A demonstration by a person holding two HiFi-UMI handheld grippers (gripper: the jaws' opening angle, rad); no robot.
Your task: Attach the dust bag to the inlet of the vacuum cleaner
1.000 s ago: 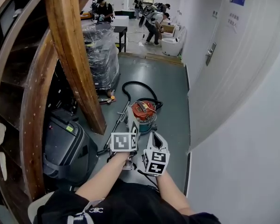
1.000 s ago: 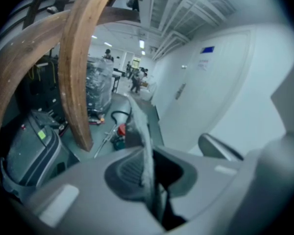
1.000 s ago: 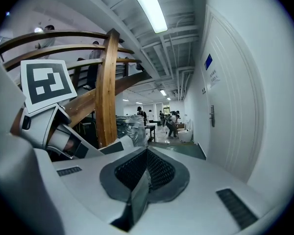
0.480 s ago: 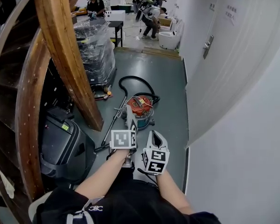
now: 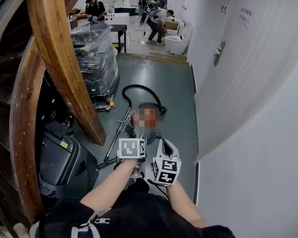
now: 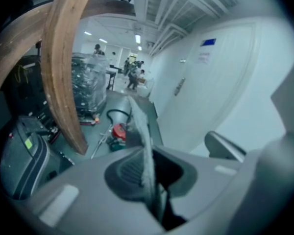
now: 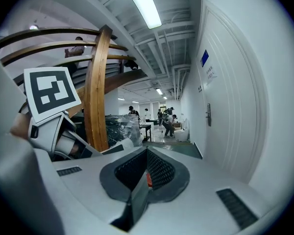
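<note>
The red-topped vacuum cleaner (image 5: 147, 121) stands on the grey floor, partly under a blur patch, with its black hose (image 5: 139, 90) looped behind it. It shows small in the left gripper view as a red canister (image 6: 118, 131). My left gripper (image 5: 137, 139) is just short of it, shut on the dust bag (image 6: 142, 141), a thin grey felt-like sheet that sticks up out of the jaws (image 6: 149, 175). To its right, my right gripper (image 5: 165, 148) is shut, and nothing lies between its jaws (image 7: 142, 176).
A curved wooden stair beam (image 5: 64, 58) rises at left, with a dark grey machine (image 5: 64, 162) below it. A plastic-wrapped pallet (image 5: 97, 58) stands behind. A metal wand (image 5: 116, 138) lies by the vacuum. A white wall and door (image 5: 238, 73) run along the right. People (image 5: 159, 21) work far back.
Both grippers have advanced toward the vacuum cleaner, which now lies closer to their tips. The left still holds the dust bag, and the right stays shut.
</note>
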